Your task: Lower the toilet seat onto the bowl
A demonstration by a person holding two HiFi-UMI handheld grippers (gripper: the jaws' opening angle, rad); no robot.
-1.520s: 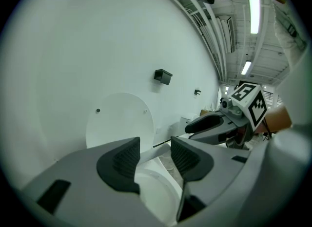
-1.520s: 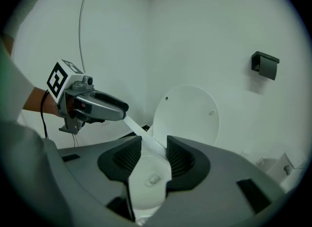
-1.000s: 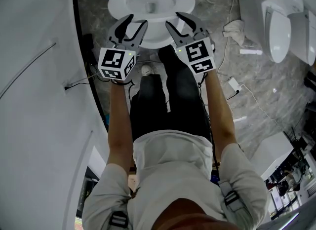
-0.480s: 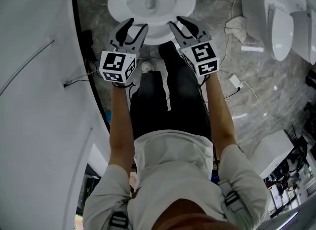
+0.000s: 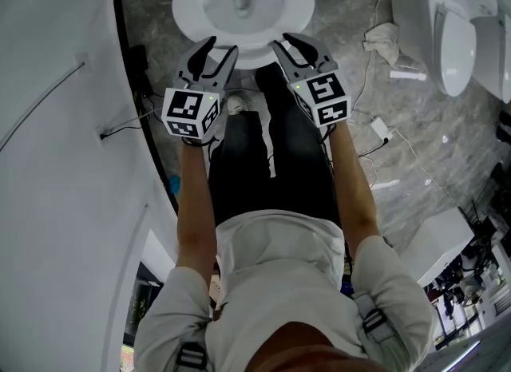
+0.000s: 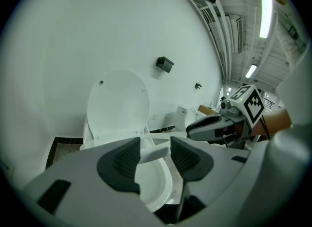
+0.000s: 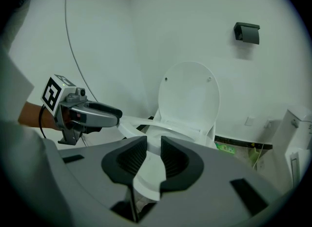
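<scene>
The white toilet seat [image 5: 297, 7] lies about level over the bowl, and the lid [image 6: 118, 102] stands upright against the wall. My left gripper [image 5: 221, 43] is at the bowl's front left with its jaws apart. The seat's front edge [image 6: 153, 154] shows in the gap, and I cannot tell whether it touches the pads. My right gripper [image 5: 302, 41] is at the front right with its jaws closing. Only a narrow gap is left between its pads, and no thing is pinched there. The seat [image 7: 146, 122] runs as a thin white band from the left gripper's tip to the hinge.
A white wall [image 5: 56, 123] closes the left side. A second white fixture [image 5: 451, 35], a crumpled cloth [image 5: 382, 43] and cables [image 5: 375, 135] lie on the marble floor to the right. The person's dark trousers [image 5: 271, 155] are right behind the grippers. A black box [image 7: 246, 32] hangs on the wall.
The right gripper's fingers have drawn closer together. Both grippers remain at the bowl's front, and the toilet has drifted slightly upward in the head view.
</scene>
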